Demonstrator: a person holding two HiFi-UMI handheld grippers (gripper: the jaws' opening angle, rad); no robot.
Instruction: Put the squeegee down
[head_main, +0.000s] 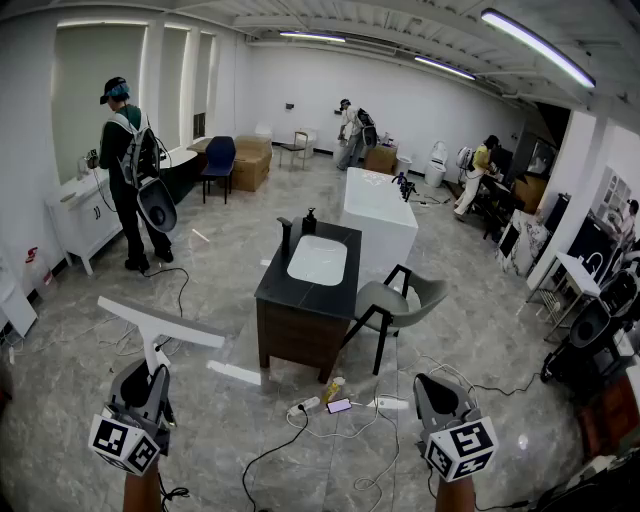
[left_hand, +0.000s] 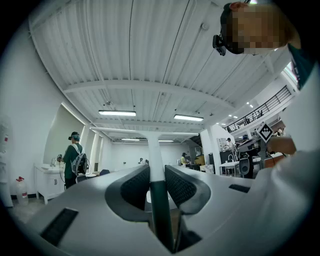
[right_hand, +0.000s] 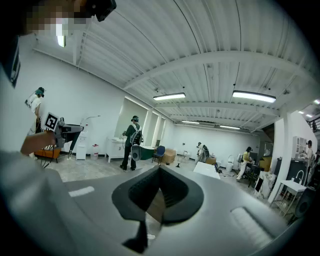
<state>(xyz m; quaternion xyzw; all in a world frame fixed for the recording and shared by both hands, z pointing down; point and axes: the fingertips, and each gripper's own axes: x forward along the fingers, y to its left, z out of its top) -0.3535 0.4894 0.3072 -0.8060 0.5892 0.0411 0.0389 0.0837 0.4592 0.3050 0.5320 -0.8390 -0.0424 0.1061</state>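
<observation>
I am holding the squeegee (head_main: 160, 322) upright, left gripper (head_main: 150, 372) jaws clamped on its handle for setting down, right gripper (head_main: 428, 384) idling with jaws closed and empty.

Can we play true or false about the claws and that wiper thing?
1. The left claw holds the squeegee. True.
2. The right claw holds a bottle. False: it is shut with nothing in it.
3. The squeegee lies on the floor. False: it is up in the air, in the left claw.
4. A grey chair stands beside the sink cabinet. True.
</observation>
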